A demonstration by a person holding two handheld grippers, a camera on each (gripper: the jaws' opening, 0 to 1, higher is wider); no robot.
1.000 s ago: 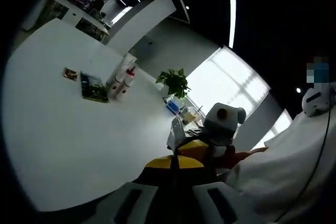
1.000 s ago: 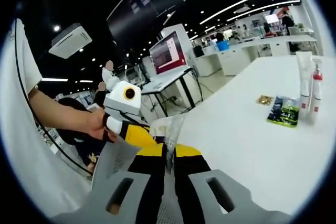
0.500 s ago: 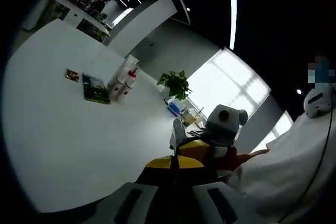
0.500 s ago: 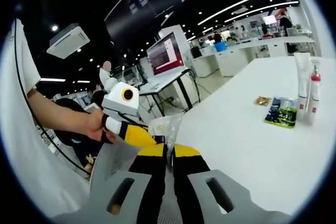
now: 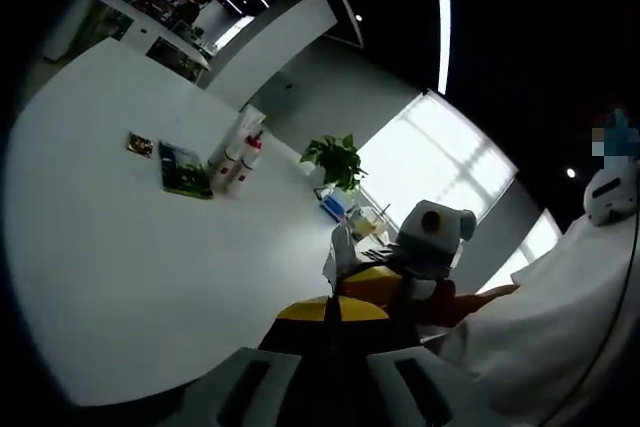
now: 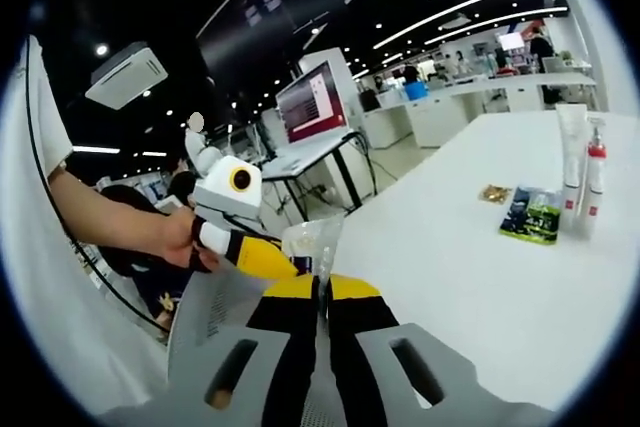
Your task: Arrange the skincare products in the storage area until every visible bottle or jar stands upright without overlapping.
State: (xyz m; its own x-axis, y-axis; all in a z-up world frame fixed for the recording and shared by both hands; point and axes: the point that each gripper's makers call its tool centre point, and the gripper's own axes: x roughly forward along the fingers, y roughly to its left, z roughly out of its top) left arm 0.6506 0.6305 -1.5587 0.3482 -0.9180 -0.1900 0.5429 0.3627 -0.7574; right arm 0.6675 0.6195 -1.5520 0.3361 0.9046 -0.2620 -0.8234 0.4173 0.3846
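We hold both grippers low at the near edge of the white table (image 6: 470, 287), each with its jaws drawn together so that no gap shows between the yellow-and-black tips: the left gripper (image 5: 331, 315) and the right gripper (image 6: 318, 292) face each other over a thin clear bag (image 6: 308, 243). The bag stands up just past the right tips; whether either claw has it nipped, we cannot tell. We judge the grippers are parked here, well apart from the products, before any arranging begins.

The skincare lies far across the table from that bag: a white tube (image 6: 571, 162) and a red-capped bottle (image 6: 594, 175) stand upright, touching or nearly so, with a flat dark-green packet (image 6: 531, 213) just beside them and a small gold sachet (image 6: 493, 193) beyond it. The packet and sachet lie flat.

Nothing stands between the bag and the products. Past the table in the left gripper view a potted plant (image 5: 331, 158) stands before a bright window; in the right gripper view a monitor (image 6: 310, 102) sits on a desk.
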